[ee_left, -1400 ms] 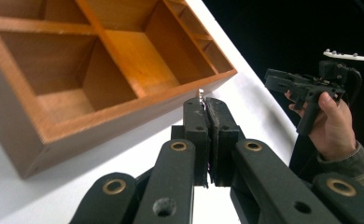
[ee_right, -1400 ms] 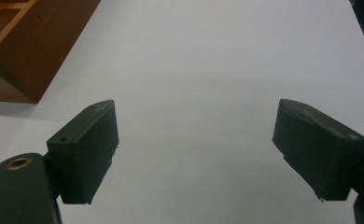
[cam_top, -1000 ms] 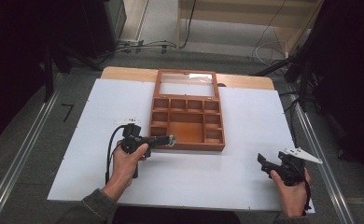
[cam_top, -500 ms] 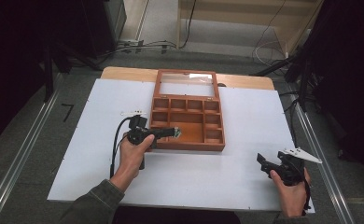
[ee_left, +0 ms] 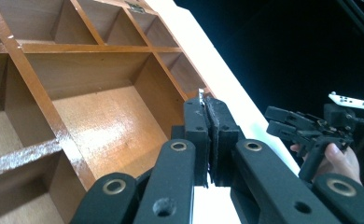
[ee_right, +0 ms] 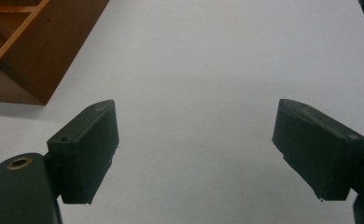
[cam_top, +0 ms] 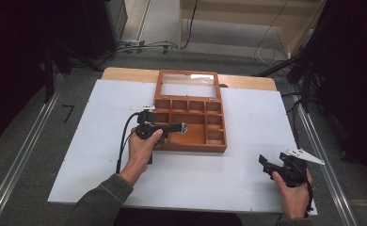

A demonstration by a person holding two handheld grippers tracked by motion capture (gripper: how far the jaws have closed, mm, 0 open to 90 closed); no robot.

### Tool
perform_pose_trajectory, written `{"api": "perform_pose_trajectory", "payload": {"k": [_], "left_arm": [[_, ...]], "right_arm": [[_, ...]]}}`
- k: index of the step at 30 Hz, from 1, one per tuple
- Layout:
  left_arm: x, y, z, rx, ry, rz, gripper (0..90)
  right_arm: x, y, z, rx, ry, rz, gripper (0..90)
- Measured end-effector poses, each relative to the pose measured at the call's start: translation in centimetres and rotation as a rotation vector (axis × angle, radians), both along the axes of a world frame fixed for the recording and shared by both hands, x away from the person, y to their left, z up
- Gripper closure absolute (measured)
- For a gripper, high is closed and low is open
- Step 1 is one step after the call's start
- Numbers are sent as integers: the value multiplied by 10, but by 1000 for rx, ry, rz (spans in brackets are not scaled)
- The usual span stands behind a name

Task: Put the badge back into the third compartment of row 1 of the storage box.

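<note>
One left gripper (cam_top: 182, 127) over box (cam_top: 191, 146) compartment, bare table (cam_top: 247, 179) around.

We find a white bench (cam_top: 247, 179) under both pairs of jaws, its far edge showing a strip of pale wood (cam_top: 125, 74). Beyond that edge, ahead of the jaws, we note a grey floor (cam_top: 163, 28) crossed by loose cables (cam_top: 144, 45) and a light wooden shelf unit (cam_top: 257, 12). Metal rails (cam_top: 17, 160) run along the floor on both sides of the bench, outward of each pair of jaws. Dark curtains or equipment (cam_top: 26, 47) close in the room left and right; we cannot tell which. A mark shaped like a seven (cam_top: 68, 112) sits on the floor at left. Lighting is even and overhead.
</note>
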State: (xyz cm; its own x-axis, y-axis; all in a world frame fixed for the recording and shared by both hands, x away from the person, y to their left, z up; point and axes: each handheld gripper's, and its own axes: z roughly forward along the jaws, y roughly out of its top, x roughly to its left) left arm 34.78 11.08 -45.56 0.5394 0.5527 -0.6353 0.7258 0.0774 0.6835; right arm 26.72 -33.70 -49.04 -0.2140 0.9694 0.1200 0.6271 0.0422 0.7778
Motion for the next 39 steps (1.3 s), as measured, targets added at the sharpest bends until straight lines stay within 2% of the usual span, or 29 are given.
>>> {"api": "perform_pose_trajectory", "payload": {"k": [13,30,39], "left_arm": [[15,-4,1,-12,5,30,896],[41,-12,0,19,9,74,896],[56,-18,-7,20,24,107,896]], "right_arm": [[0,-1,0,3,-1,0,130],[1,-2,0,6,-4,3,130],[1,-1,0,8,-2,8,130]]}}
